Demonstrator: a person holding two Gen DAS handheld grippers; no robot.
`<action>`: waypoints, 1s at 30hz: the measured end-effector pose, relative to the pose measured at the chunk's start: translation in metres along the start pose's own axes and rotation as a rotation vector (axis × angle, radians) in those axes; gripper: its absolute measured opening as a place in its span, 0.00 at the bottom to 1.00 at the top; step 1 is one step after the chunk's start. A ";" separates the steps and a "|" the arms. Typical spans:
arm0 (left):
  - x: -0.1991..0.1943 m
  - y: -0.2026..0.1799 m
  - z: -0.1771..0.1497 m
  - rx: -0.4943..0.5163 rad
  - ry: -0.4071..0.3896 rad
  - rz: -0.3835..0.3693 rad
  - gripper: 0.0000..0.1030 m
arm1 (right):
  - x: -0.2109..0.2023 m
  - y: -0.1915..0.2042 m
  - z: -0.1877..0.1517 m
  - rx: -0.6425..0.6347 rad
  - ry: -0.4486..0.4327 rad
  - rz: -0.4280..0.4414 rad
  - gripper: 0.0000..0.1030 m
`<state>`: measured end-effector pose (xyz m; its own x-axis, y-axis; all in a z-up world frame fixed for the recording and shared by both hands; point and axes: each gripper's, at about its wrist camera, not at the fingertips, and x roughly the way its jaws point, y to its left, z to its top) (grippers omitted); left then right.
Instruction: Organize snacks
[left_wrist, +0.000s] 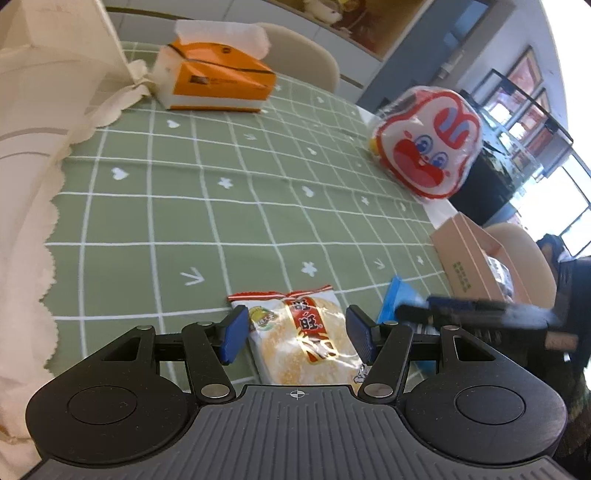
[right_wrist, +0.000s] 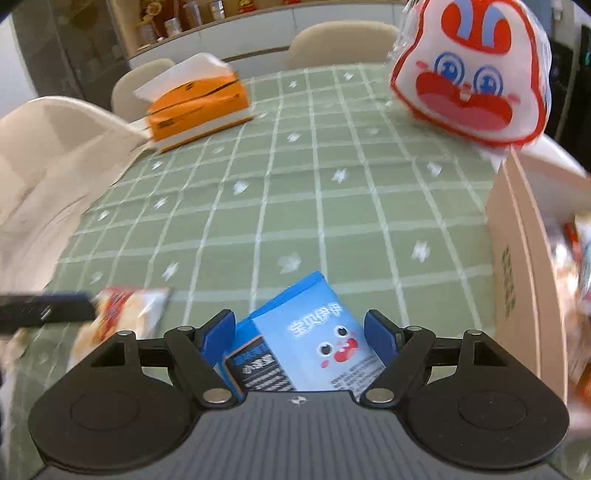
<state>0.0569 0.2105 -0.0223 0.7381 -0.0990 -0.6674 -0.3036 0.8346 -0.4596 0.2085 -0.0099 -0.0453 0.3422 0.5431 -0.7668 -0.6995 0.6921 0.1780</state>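
A rice cracker packet (left_wrist: 303, 343) lies on the green checked tablecloth (left_wrist: 207, 221). My left gripper (left_wrist: 296, 338) stands open astride it, a blue pad at each side edge, and I see no squeeze on the wrapper. In the right wrist view a light blue carton with a cartoon face (right_wrist: 314, 336) lies flat on the cloth. My right gripper (right_wrist: 299, 336) is open around it, with a small gap at the right pad. The cracker packet (right_wrist: 122, 314) shows blurred to the left of the carton.
A cardboard box (right_wrist: 517, 258) holding several snack packets stands at the table's right edge. A big rabbit-face snack bag (left_wrist: 428, 144) stands beyond it. An orange tissue box (left_wrist: 218, 81) sits at the far side, a white cloth (left_wrist: 33, 147) on the left, and chairs behind.
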 end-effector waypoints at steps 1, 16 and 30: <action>0.001 -0.003 -0.001 0.012 0.005 -0.008 0.61 | -0.006 0.001 -0.008 -0.001 0.001 0.021 0.76; 0.009 -0.053 -0.028 0.278 0.057 -0.117 0.61 | -0.086 0.006 -0.107 -0.155 -0.100 0.016 0.78; -0.024 -0.091 -0.039 0.426 -0.035 -0.008 0.61 | -0.131 -0.080 -0.153 0.195 -0.284 -0.209 0.79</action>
<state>0.0434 0.1160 0.0127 0.7618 -0.0935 -0.6410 -0.0277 0.9839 -0.1765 0.1237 -0.2088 -0.0531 0.6434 0.4715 -0.6030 -0.4734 0.8642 0.1706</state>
